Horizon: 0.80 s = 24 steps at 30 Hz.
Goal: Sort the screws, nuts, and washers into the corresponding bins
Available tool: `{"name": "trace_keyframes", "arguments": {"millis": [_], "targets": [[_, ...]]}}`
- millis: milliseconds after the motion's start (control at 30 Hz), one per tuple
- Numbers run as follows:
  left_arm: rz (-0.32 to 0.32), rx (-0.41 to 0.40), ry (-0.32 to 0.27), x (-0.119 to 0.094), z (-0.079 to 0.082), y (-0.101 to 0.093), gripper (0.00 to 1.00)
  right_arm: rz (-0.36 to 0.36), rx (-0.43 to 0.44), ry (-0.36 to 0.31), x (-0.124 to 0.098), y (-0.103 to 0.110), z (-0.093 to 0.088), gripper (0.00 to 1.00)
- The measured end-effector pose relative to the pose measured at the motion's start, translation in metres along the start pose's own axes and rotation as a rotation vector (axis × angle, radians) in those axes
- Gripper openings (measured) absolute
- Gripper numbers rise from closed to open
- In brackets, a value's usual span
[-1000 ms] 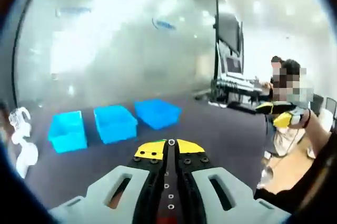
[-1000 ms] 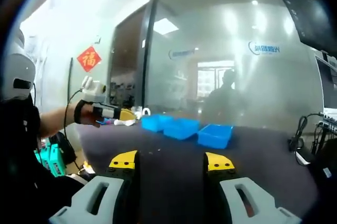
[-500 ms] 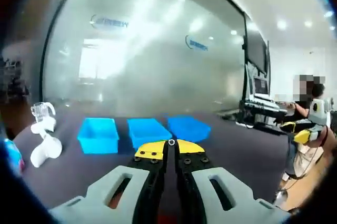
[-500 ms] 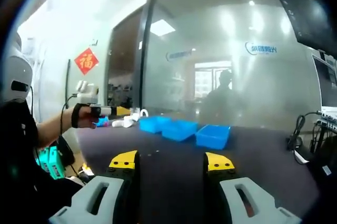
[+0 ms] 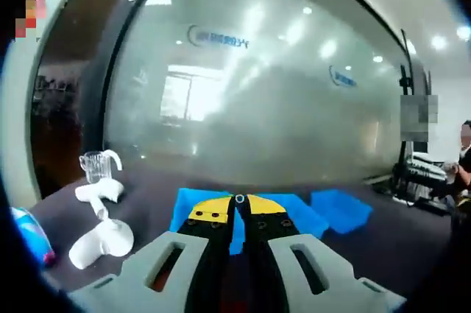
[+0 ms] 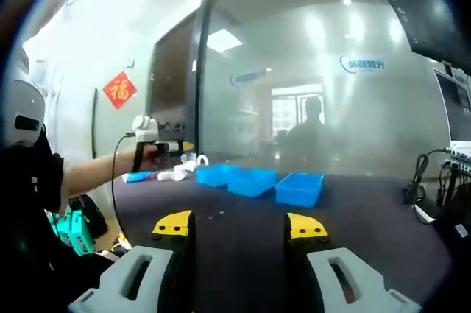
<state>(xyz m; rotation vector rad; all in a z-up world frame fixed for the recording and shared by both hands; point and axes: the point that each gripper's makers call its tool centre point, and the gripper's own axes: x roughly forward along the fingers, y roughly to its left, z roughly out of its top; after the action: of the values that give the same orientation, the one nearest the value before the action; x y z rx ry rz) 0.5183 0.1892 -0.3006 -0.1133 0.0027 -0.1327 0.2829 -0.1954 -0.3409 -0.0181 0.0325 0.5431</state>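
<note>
Frosted glass walling is backing a dark table (image 6: 353, 217) where three blue bins (image 6: 254, 180) are sitting in a row. In the left gripper view, the left gripper (image 5: 239, 213) is hovering with yellow-tipped jaws pressed together before the bins, white plastic pieces (image 5: 99, 217) nearby. The right gripper (image 6: 239, 226) is hanging with jaws spread wide, holding nothing.
</note>
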Motion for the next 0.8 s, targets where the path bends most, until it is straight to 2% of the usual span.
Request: {"name": "trace_keyframes", "arguments": {"millis": [133,200,333,367,633,800], "targets": [[-0.007,0.019,-0.003,0.029,0.007,0.003,0.04,-0.001,0.0,0.002,0.002,-0.001,-0.001,0.44],[-0.02,0.051,-0.004,0.034,0.011,-0.009,0.04,0.0,0.0,0.004,0.003,-0.001,-0.001,0.44],[-0.035,0.063,-0.004,0.059,0.018,-0.012,0.04,0.003,0.001,0.002,0.005,0.0,0.001,0.44],[-0.036,0.068,-0.003,0.06,0.016,-0.018,0.04,0.003,0.001,0.001,0.005,0.0,0.001,0.44],[-0.014,0.054,0.054,0.091,0.007,-0.01,0.04,-0.002,0.004,0.005,0.004,-0.001,0.0,0.44],[0.01,0.123,0.097,0.1,-0.006,-0.004,0.04,0.002,0.005,0.005,0.005,-0.001,0.0,0.43]]}}
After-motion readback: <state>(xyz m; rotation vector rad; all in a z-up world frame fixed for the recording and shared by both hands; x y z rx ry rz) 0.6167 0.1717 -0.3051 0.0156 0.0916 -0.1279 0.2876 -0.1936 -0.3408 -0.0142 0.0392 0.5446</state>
